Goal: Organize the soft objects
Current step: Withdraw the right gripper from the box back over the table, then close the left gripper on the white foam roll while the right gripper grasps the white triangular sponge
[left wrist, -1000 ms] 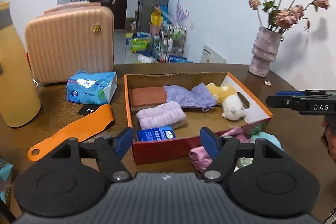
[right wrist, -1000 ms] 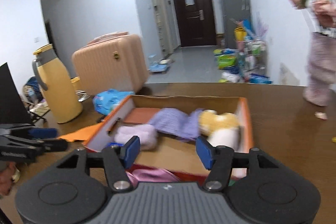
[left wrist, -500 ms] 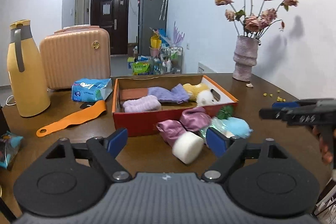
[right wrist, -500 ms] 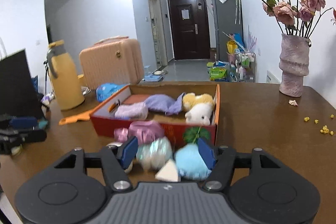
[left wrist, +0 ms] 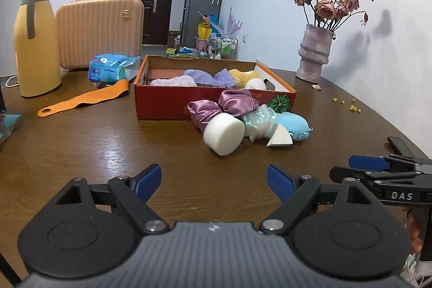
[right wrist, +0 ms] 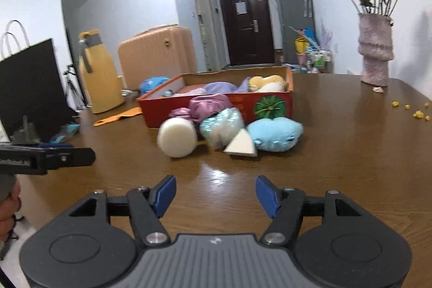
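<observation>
1. A dark wooden table [left wrist: 108, 136] fills a lived-in room; a pink suitcase [left wrist: 100, 29], yellow jug [left wrist: 35, 42] and flower vase [left wrist: 314, 53] stand along its far side.
2. The red cardboard box [left wrist: 167, 101] holds purple cloths [left wrist: 208, 76] and a yellow-white plush [left wrist: 248, 77].
3. Just in front of the box lie a white sponge cylinder [left wrist: 224, 134], satin scrunchies [left wrist: 216, 107] and a blue plush [right wrist: 275, 134].
4. The left gripper [left wrist: 214, 180] and right gripper [right wrist: 216, 193] both hover spread wide, holding nothing.
</observation>
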A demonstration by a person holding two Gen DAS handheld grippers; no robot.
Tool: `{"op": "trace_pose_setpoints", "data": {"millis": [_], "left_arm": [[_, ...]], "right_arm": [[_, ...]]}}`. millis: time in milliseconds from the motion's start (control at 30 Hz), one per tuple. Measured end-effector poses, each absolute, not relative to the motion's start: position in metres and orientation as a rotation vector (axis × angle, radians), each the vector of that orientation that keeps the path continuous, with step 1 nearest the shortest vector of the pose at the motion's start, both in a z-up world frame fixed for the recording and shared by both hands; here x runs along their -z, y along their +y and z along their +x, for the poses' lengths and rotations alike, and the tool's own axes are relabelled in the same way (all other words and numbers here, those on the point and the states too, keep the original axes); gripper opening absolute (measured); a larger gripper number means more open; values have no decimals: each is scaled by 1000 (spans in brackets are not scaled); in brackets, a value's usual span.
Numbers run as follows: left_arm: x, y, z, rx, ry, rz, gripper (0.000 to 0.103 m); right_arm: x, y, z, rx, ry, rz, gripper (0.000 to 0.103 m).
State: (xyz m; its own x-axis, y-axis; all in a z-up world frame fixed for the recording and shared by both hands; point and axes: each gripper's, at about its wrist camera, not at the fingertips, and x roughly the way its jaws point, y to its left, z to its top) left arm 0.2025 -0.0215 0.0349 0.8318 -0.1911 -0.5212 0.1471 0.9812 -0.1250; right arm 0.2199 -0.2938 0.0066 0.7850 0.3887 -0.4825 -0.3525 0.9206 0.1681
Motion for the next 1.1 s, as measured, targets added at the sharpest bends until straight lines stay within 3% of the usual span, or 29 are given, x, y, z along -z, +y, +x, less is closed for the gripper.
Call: {"op": "trace_pose_setpoints", "data": {"millis": [300, 700, 767, 1000, 1100], "left_arm": [[-17, -33, 240, 212, 614, -92, 87], [8, -44, 296, 232, 667, -102, 78], [11, -43, 301, 233, 675, -105, 76], [8, -38, 318, 216, 607, -106, 76], [8, -41, 333, 228, 595, -84, 76]], "right_arm": [[6, -293, 261, -365, 576, 78, 47], [17, -270, 348, -370, 557, 28, 29], [22, -265, 356, -376, 573, 13, 21], [23, -271, 348, -416, 600, 48, 18], [21, -278, 345, -431, 613, 99, 22]]}}
